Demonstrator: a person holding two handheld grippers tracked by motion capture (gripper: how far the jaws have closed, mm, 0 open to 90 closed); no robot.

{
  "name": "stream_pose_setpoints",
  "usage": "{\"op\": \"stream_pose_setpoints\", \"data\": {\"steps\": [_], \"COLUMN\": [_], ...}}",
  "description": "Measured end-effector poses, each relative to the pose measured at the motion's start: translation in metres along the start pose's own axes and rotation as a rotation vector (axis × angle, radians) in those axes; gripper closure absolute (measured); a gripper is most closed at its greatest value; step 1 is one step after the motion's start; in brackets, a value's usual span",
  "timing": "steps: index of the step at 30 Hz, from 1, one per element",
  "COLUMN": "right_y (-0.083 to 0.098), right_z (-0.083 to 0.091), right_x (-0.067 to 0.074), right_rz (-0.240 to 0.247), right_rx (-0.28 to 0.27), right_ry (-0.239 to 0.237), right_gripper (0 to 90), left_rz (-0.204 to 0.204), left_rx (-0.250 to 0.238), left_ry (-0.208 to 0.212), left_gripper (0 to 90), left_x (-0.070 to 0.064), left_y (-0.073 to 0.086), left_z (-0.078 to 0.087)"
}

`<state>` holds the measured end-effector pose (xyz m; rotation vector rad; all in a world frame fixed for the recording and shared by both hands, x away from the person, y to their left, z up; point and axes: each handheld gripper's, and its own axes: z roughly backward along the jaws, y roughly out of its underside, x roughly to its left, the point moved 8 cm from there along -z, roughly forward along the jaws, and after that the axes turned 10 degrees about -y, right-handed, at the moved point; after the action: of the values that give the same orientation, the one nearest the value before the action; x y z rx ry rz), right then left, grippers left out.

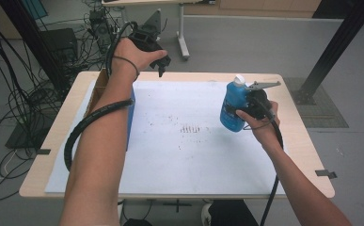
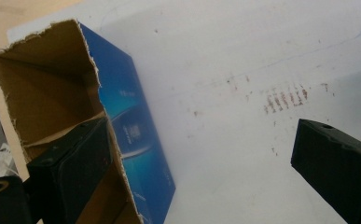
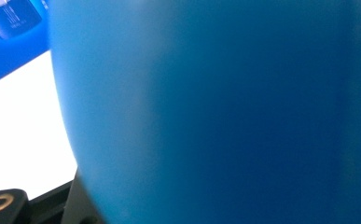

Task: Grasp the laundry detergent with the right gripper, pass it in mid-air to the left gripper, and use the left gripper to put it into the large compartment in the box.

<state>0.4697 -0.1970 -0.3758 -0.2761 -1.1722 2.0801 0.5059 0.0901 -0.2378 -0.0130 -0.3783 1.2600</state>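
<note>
High view: right hand-held gripper [image 1: 246, 109] clasps blue bottle [image 1: 231, 107] upright, white cap up.

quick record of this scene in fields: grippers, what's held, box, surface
right gripper: shut on the blue bottle, held upright above the sheet
blue bottle: white cap on top, dark label on its side
left gripper: open, nothing between the jaws, raised above the table's far edge
cardboard box: open top with torn rim, blue printed side, at the sheet's left edge
white sheet: covers the wooden table, with small reddish marks near its middle
</note>
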Motion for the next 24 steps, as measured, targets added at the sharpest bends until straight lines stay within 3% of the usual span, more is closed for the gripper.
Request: {"op": "stream_pose_setpoints", "data": {"steps": [7, 13, 24], "right_y": [-0.028, -0.057, -0.084], "right_z": [0.001, -0.009, -0.034], "right_x": [0.012, 0.03, 0.052], "right_rz": [0.032, 0.059, 0.083], "right_rx": [0.012, 0.044, 0.074], "right_ry": [-0.029, -0.1, -0.216], "right_gripper": [43.7, 43.7, 43.6], "left_rz": [-0.104, -0.178, -0.286], "left_rx": [-0.043, -0.079, -0.143], "left_ry": [0.006, 0.012, 0.024], "left_gripper": [5.5, 5.3, 5.4], "left_x": [-0.002, -0.003, 0.0], "left_y": [-0.002, -0.001, 0.004], "left_z": [0.021, 0.037, 0.062]}}
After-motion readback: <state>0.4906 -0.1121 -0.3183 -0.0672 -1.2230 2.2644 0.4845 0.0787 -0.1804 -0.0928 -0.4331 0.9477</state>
